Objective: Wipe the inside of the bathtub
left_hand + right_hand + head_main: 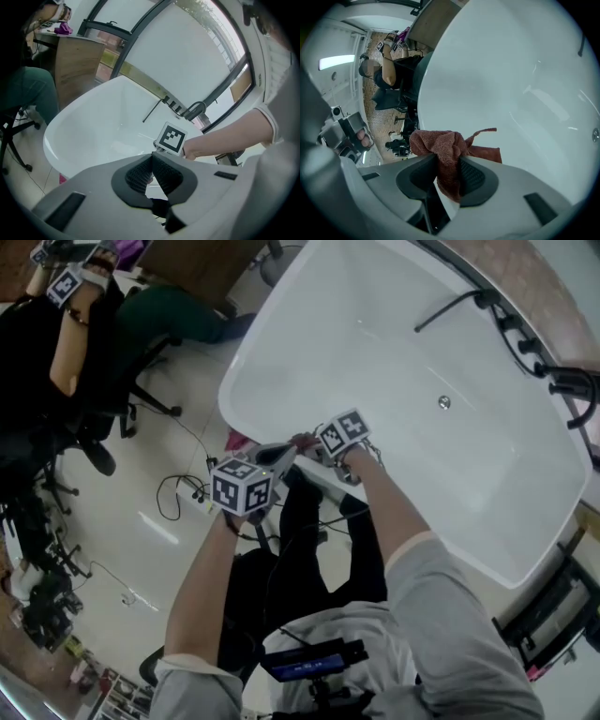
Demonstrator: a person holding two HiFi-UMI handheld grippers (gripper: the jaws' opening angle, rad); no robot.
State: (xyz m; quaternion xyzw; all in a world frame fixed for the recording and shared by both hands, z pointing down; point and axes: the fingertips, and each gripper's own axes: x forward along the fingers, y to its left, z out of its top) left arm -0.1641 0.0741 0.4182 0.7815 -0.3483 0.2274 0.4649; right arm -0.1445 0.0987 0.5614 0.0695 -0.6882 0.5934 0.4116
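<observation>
Reddish-brown terry cloth sits pinched between the right gripper jaws; left gripper jaws pressed together, empty. White oval bathtub runs lengthwise upper-left to lower-right in head view.

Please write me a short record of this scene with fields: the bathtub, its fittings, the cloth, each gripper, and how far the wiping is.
bathtub: white, nothing lying inside
drain: round, metal, on the tub floor
tap fittings: black, along the far rim
cloth: reddish-brown, bunched
right gripper: jaws shut on the cloth, at the tub's near rim
left gripper: jaws together, nothing between them, close beside the right gripper
wiping: cloth is held in front of the inner wall; contact cannot be told
</observation>
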